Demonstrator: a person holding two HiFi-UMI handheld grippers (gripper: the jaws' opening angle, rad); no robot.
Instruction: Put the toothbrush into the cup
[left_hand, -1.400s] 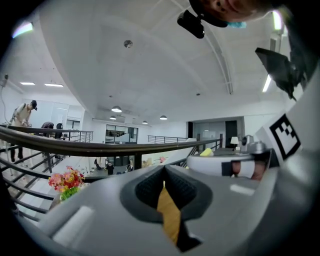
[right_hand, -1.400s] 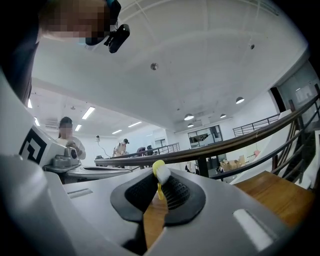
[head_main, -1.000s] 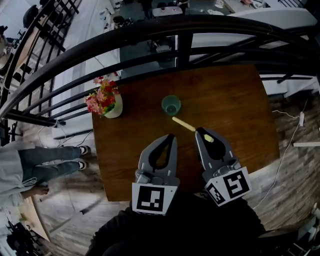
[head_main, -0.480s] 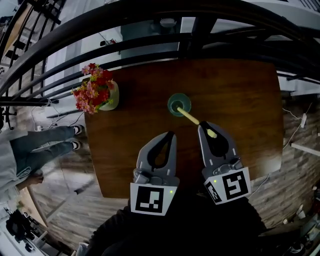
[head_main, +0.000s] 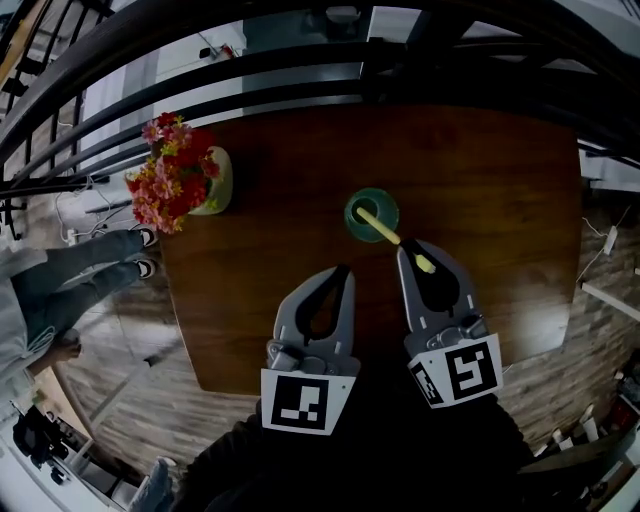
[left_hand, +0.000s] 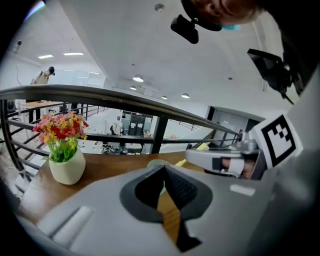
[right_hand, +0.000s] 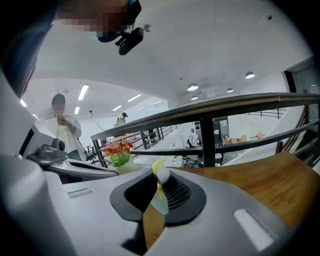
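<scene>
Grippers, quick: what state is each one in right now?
Left gripper: closed, nothing between the jaws.
Right gripper: on the toothbrush, jaws opening.

- Toothbrush (head_main: 390, 235): the far end lay within the cup (head_main: 350, 218) outline, and contact with the cup floor could not be told. The clamped stretch was covered by the right gripper (head_main: 406, 254), whose jaws were opening around it.
- Cup: mostly masked by jaws in both gripper views.
- Table (head_main: 500, 180): the near edge was hidden under dark clothing (head_main: 380, 460).
- Bystander (head_main: 70, 285): cut off at the left edge; only the legs showed.
</scene>
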